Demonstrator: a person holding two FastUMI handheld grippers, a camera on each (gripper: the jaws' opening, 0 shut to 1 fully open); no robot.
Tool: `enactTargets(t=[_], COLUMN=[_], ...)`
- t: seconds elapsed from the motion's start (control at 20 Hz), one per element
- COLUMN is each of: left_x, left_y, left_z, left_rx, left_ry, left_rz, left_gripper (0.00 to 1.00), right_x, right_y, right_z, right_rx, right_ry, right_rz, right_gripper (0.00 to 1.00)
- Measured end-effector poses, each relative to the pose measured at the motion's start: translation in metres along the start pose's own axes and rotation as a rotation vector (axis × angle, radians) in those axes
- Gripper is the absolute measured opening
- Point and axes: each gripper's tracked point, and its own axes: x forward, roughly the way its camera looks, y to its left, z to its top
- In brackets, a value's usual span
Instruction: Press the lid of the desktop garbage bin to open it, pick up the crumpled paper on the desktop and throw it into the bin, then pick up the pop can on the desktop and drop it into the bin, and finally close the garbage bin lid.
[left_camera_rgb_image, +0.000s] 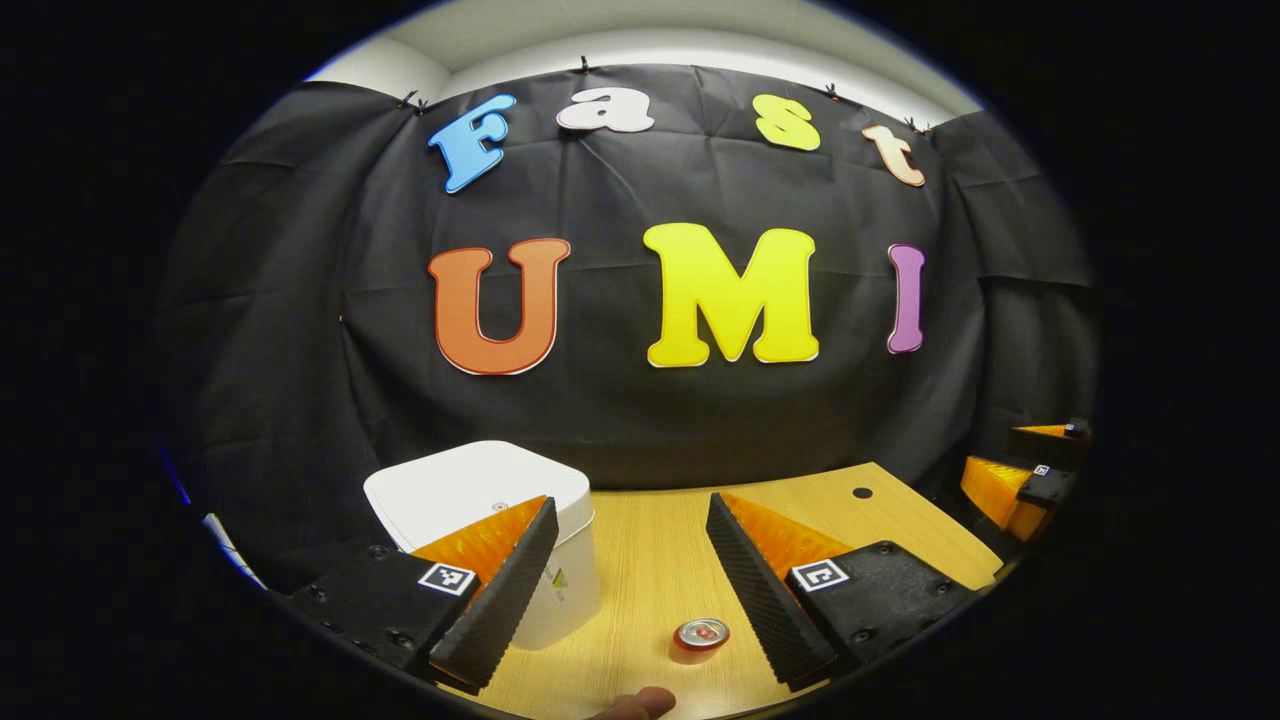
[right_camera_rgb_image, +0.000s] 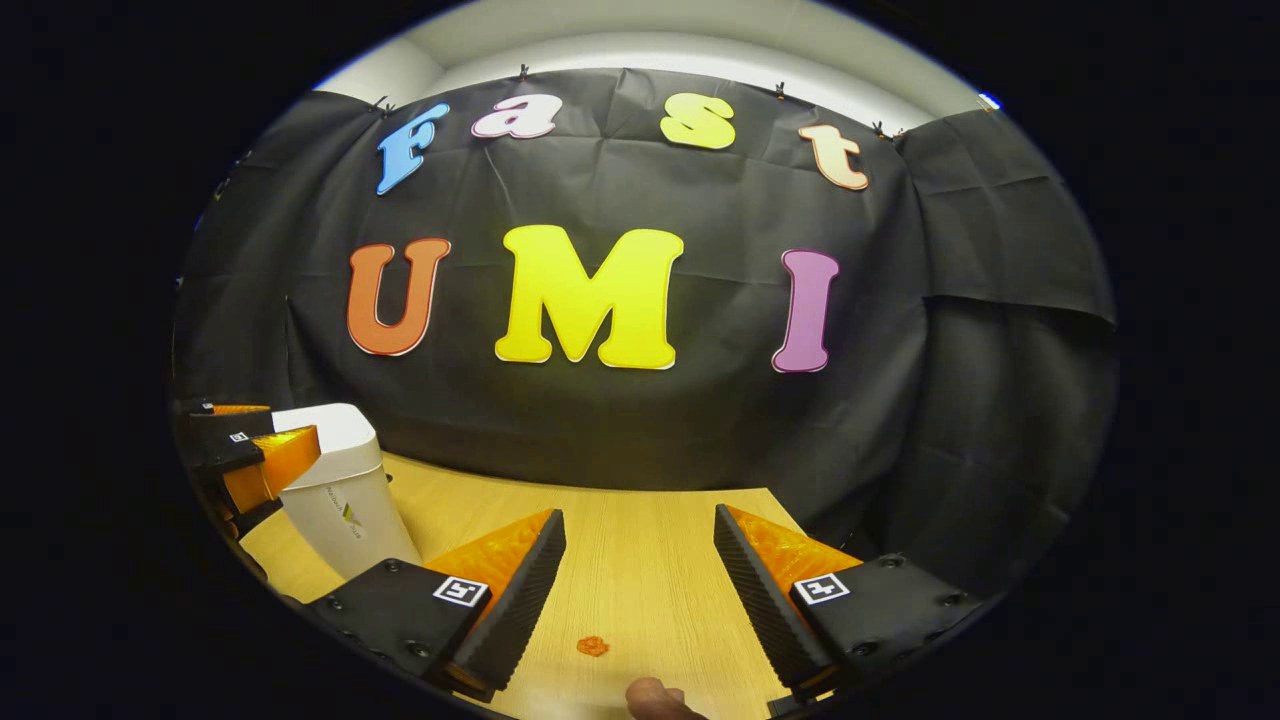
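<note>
left gripper (left_camera_rgb_image: 635, 590) up off the wooden desk (left_camera_rgb_image: 640, 560), jaws spread wide, nothing between them but bare wood and the pop can (left_camera_rgb_image: 701, 634). the can stands upright on the desk, top rim facing up, just inside the right-hand finger (left_camera_rgb_image: 765, 590) and not touching it. the other finger (left_camera_rgb_image: 500, 600) crosses in front of the white garbage bin (left_camera_rgb_image: 480, 485), so the bin sits behind and to the left of the can, lid down flat and closed. a fingertip of the person's hand (left_camera_rgb_image: 640, 703) peeks in at the very bottom edge, nearer than the can. far off to the right of the bin, past the desk's corner with its small dark hole (left_camera_rgb_image: 862, 493), the other gripper hangs at the edge of the left gripper view.

over to the right gripper (right_camera_rgb_image: 640, 590) now: jaws wide as well, gripping nothing, hovering above the desk. between its fingers, low down, lies a small orange-red scrap (right_camera_rgb_image: 593, 646) on the wood; too small to tell what it is. a bit of the person's hand (right_camera_rgb_image: 655, 697) shows at the bottom edge here too. the bin stands well to the left of this gripper, against the black cloth wall (right_camera_rgb_image: 900, 400), and the left gripper sits right at the bin's far left side in the right gripper view. the crumpled paper i cannot pick out for certain.
</note>
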Motion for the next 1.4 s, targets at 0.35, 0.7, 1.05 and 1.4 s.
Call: enactTargets(t=[0.35,0.7,1.05,1.4], left_x=[0.023,0.05,0.075,0.086], left_y=[0.032,0.081,0.107,0.111], left_z=[-0.012,-0.021,-0.029,-0.044], left_rx=[-0.011,-0.068,-0.102,-0.122], left_ry=[0.046,0.093,0.169,0.256], left_rz=[0.062,0.174,0.218,0.232], left_gripper=[0.87,0.49,0.23,0.03], right_x=[0.011,0.02,0.025,0.03], right_y=[-0.002,0.006,0.011,0.011], right_z=[-0.002,-0.006,-0.007,-0.022], right_rx=[-0.009,-0.037,-0.068,-0.053], right_ry=[0.013,0.042,0.052,0.092], right_rz=[-0.018,-0.01,0.008,0.028], right_gripper=[0.94,0.95,0.95,0.95])
